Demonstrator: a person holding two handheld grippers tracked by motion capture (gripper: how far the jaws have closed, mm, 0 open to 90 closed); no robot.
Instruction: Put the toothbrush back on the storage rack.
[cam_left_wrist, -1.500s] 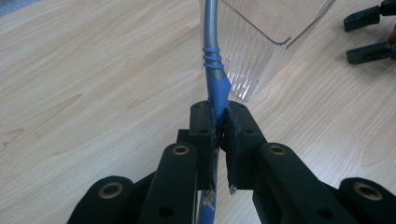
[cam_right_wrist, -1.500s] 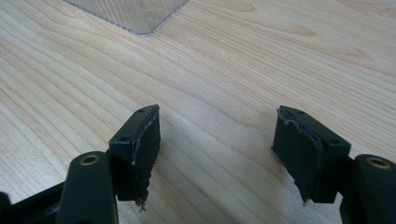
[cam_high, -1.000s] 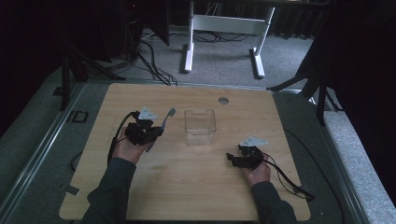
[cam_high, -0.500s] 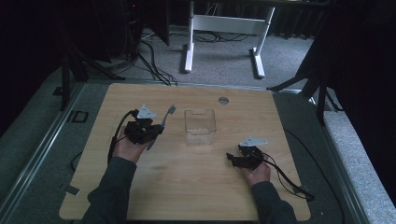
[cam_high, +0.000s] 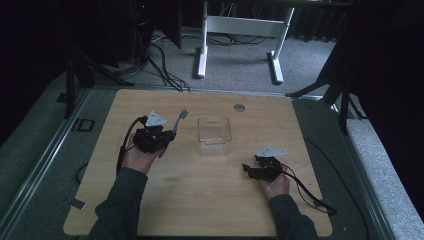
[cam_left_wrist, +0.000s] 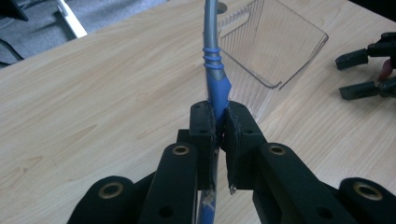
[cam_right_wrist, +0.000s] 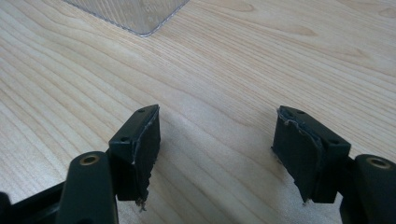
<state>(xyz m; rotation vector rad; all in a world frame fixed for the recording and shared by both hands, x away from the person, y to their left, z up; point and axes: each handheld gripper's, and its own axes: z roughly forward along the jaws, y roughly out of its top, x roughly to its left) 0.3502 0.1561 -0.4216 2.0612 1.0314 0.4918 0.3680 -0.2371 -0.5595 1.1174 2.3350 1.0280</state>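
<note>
Clear plastic container (cam_high: 213, 135) stands mid-table, at three o'clock of the left gripper (cam_high: 159, 136), whose jaws clamp a blue-grey toothbrush (cam_high: 176, 127). Right gripper (cam_high: 252, 170), jaws apart, rests at the container's five o'clock.

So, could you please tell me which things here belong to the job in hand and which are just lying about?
In the job: toothbrush, clear plastic box, left tool.
Lying about: white stand, floor cables.
</note>
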